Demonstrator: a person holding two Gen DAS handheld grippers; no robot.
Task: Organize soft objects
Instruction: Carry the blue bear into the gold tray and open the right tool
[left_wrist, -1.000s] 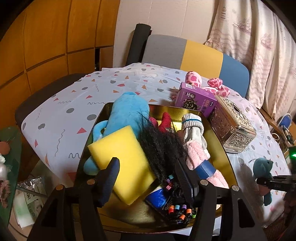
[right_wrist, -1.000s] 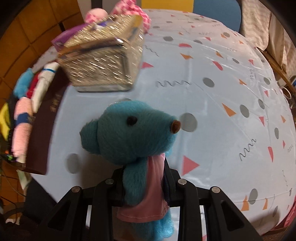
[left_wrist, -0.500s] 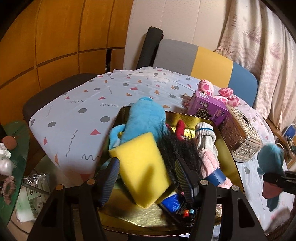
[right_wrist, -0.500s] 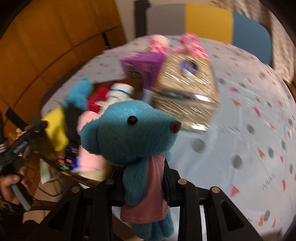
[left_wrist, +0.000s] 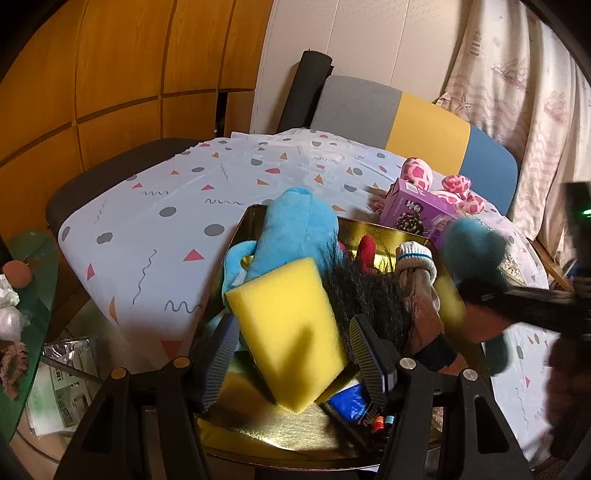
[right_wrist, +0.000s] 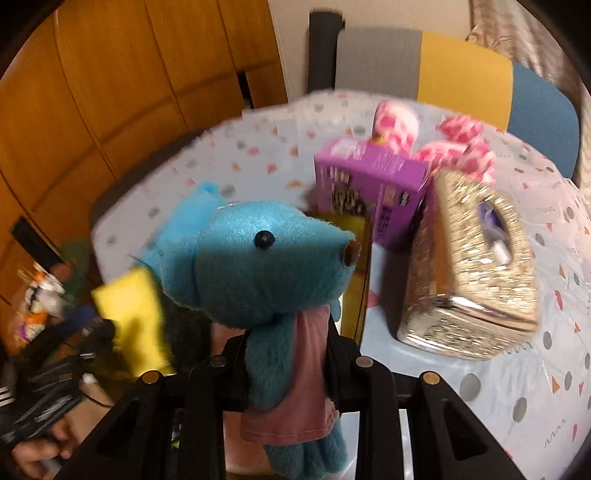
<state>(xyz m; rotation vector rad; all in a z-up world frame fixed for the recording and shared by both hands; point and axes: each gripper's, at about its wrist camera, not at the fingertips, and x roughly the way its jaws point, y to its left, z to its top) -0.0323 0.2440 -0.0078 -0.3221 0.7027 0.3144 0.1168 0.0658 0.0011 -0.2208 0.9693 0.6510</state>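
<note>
Swung across from the patterned bench (right_wrist: 517, 369), the right tongs (right_wrist: 291, 354), clamped on a small teal plush bear in a pink shirt (right_wrist: 266, 266), now hang over the crowded gold metal tray (left_wrist: 273, 432). Left tongs (left_wrist: 291, 354) grip a yellow foam sponge (left_wrist: 288, 332) there; the bear could roll off the heap.

Left gripper (left_wrist: 291, 354): matte black two-finger frame with angular, triangular-cut arms; round brass-coloured screw heads on the left arm, silver ones on the right; long fingers faced with finely ribbed dark pads (left_wrist: 218, 360), blue-tinged on the ridges.

Right gripper (right_wrist: 288, 354): same matte black frame, four struts fanning downward, each topped with a round brass-coloured screw head. Seen from the left wrist camera it is a blurred black bar with a small green light glowing on its body.

Hand (right_wrist: 40, 448): bare, partly visible at the lower left, blurred; no sleeve can be made out.
</note>
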